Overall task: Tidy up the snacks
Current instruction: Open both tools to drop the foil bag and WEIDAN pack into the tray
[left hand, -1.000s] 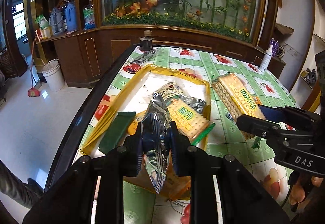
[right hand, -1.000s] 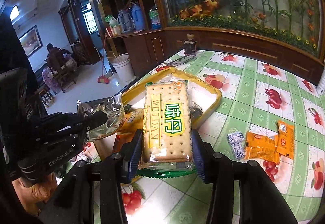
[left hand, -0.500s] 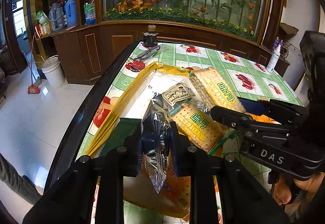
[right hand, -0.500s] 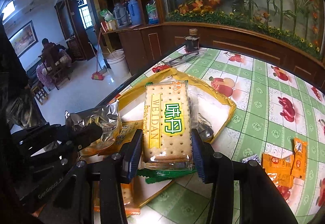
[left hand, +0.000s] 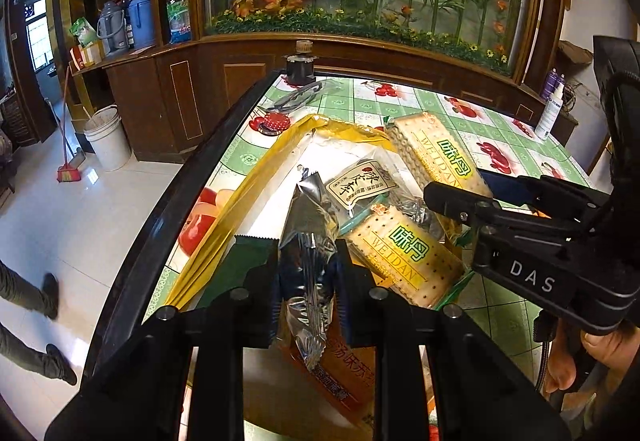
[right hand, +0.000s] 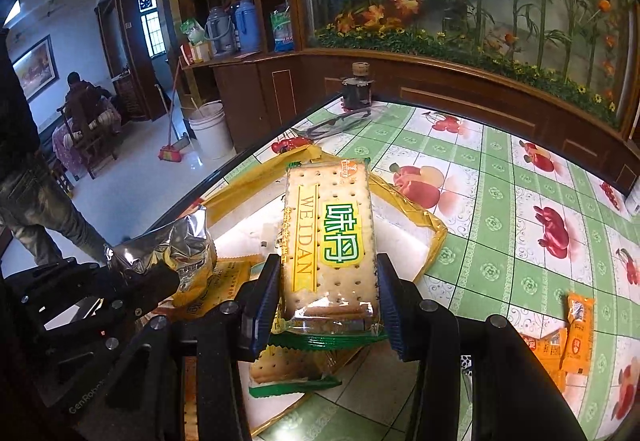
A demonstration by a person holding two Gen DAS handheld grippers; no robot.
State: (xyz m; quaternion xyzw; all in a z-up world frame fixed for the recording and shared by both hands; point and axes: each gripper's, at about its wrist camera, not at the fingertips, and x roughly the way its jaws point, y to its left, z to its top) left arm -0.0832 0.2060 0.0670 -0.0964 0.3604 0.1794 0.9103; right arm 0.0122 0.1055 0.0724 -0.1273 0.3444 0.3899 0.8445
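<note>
My left gripper (left hand: 307, 281) is shut on a crinkled silver foil snack packet (left hand: 306, 241) and holds it over the yellow-rimmed tray (left hand: 240, 197). In the right wrist view that foil packet (right hand: 168, 253) shows at the left, over the tray's near corner. My right gripper (right hand: 328, 293) is shut on a Weidan cracker pack (right hand: 330, 241), held lengthwise above the yellow tray (right hand: 432, 225); that pack (left hand: 436, 157) juts over the tray from the right. In the tray lie another Weidan cracker pack (left hand: 404, 249), a clear packet with a white label (left hand: 362, 185), a dark green wrapper (left hand: 240, 261) and an orange pack (left hand: 344, 369).
Orange sachets (right hand: 572, 337) lie on the fruit-print tablecloth (right hand: 500, 241) at the right. A dark jar (right hand: 357, 89) and a clear bag stand at the table's far end. The table's black edge (left hand: 160, 229) runs along the left. A person's legs (left hand: 28, 321) stand on the floor there.
Both grippers have moved forward and down over the tray with their packs. The right one came in from the right, so its cracker pack now hangs over the tray.
</note>
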